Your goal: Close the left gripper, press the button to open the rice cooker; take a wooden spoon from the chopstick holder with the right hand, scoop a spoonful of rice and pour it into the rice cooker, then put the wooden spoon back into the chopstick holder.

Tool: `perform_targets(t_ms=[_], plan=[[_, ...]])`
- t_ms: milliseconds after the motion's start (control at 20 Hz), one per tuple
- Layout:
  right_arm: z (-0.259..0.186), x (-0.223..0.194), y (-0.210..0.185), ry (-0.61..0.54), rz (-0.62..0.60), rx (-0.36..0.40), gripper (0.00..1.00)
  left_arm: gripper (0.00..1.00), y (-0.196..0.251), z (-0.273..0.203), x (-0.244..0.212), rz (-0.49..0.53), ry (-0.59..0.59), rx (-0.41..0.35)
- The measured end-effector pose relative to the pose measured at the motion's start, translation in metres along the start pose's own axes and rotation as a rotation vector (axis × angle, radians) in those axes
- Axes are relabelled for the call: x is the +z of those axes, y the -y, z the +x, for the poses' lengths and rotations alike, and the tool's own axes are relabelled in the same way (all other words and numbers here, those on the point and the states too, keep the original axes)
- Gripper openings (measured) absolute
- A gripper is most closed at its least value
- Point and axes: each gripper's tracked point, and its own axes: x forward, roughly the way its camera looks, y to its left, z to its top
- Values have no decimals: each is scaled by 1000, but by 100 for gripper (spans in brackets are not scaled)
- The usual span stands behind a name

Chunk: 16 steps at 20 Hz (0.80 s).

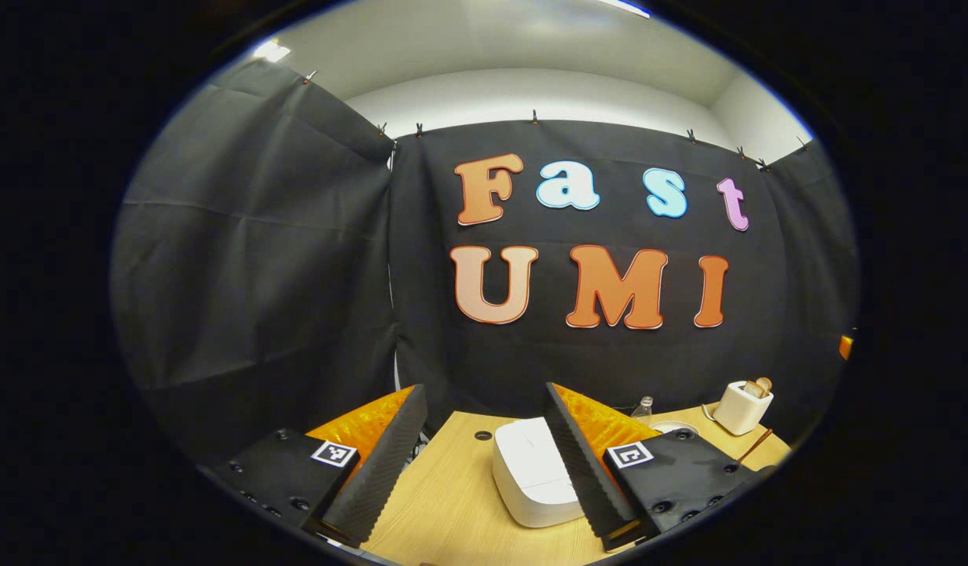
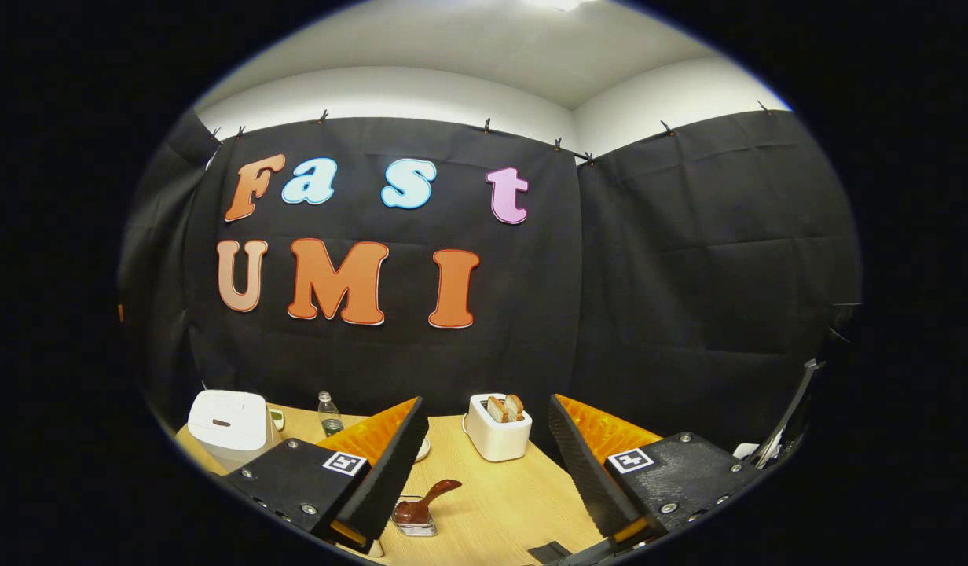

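Left gripper view: spread fingers (image 1: 484, 464) frame the closed rice cooker (image 1: 531, 472), which lies nearer the right one.

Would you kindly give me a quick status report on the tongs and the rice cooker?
Left tongs open, right tongs open, both empty. Rice cooker lid shut, button unpressed. Wooden spoon in its holder. Nothing in the way.

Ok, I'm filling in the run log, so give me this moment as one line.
left gripper: open, above table | right gripper: open, holds nothing | rice cooker: lid shut | wooden spoon: in its holder
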Motion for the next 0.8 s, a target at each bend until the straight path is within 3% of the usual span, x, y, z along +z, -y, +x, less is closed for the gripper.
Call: perform_targets(t_ms=[350,550,800], plan=[[-3,-3,-1,-6,-12,-1,96,10,1,6,-12,12,-38,-16],[-5,-2,1,-7,-12,-5,96,4,5,5,-6,-26,-6,-46],[-4,-6,-1,-12,1,1,96,4,32,21,-21,-40,-55,-116]])
